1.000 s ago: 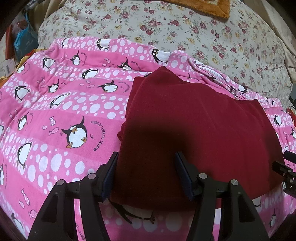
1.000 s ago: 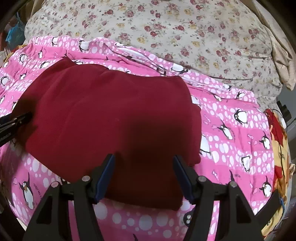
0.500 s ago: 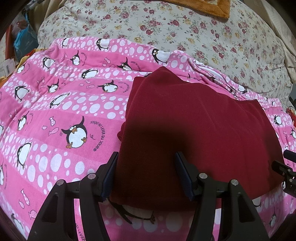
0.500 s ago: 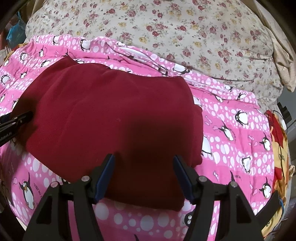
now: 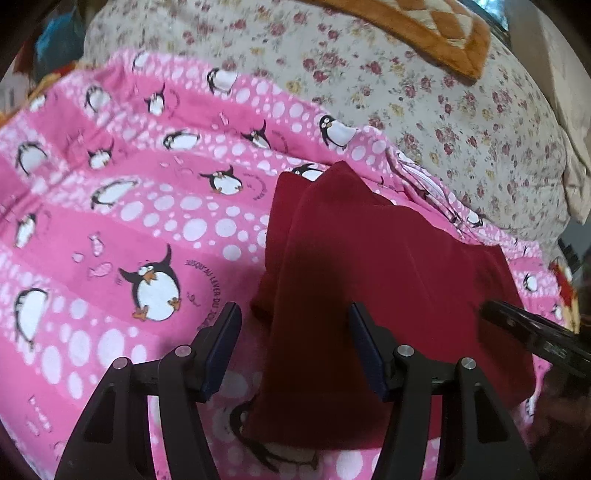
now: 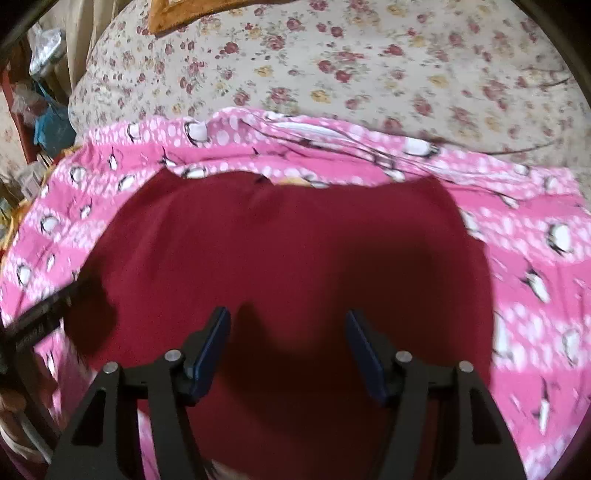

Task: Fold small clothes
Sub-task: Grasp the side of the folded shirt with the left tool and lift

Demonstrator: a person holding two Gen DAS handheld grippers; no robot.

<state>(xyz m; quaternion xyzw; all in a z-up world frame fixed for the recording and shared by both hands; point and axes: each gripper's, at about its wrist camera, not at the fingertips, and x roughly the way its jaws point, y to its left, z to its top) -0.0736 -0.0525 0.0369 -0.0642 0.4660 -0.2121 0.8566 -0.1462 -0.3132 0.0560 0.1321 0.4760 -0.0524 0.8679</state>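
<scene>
Penguin sheet (image 5: 110, 229) lettered "AU LEVER DU", under maroon cloth (image 5: 388, 280)

Bed surface: pink penguin-print sheet (image 5: 155, 229) across the frame centre; floral quilt (image 6: 369, 66) along the top; orange-bordered blanket (image 5: 424, 33) upper right.

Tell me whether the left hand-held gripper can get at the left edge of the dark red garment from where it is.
Probably yes. The left hand-held gripper hangs open right over the dark red garment, whose left edge runs between its fingers, nothing covering it. Only the pink penguin blanket lies beneath.
</scene>
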